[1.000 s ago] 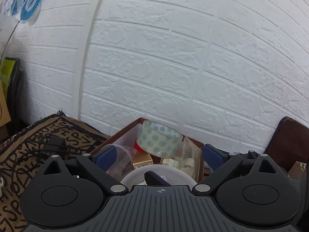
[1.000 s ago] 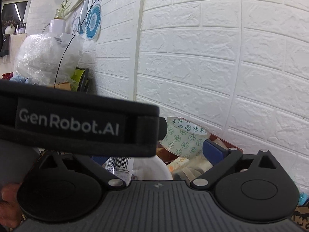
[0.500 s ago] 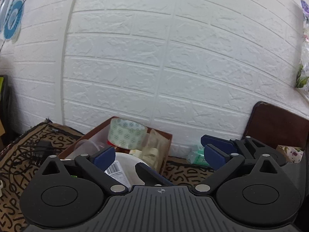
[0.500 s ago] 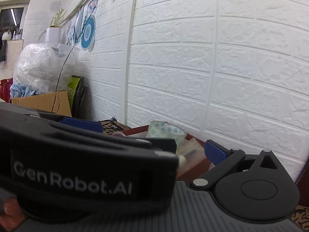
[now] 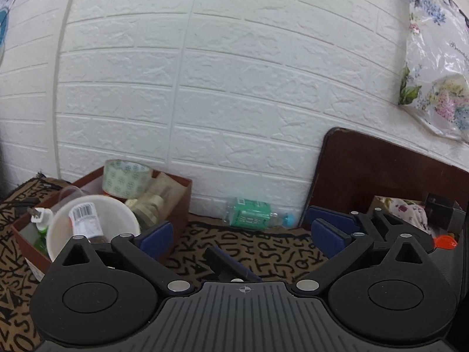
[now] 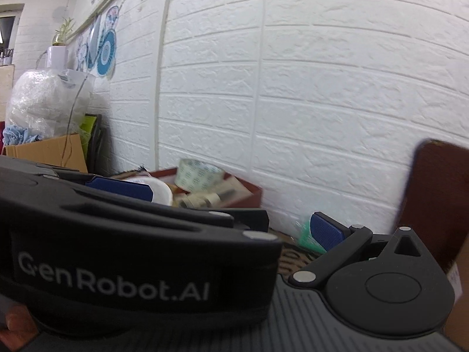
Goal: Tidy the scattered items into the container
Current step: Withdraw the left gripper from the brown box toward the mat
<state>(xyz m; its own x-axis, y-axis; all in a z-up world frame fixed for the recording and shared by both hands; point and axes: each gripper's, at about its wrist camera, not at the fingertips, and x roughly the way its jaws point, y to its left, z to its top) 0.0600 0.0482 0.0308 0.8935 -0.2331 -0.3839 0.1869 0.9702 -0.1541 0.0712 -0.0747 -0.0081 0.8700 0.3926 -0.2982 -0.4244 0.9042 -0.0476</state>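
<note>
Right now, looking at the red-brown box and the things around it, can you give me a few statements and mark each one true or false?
1. A patterned tape roll sits in the red-brown box. True.
2. The green-labelled bottle stands upright inside the box. False: it lies on its side on the patterned mat, by the wall.
3. The left gripper is open and holds nothing. True.
4. The white bowl is outside the box, on the mat. False: it sits in the box.
5. The bowl is empty. False: a barcoded bottle lies in it.
</note>
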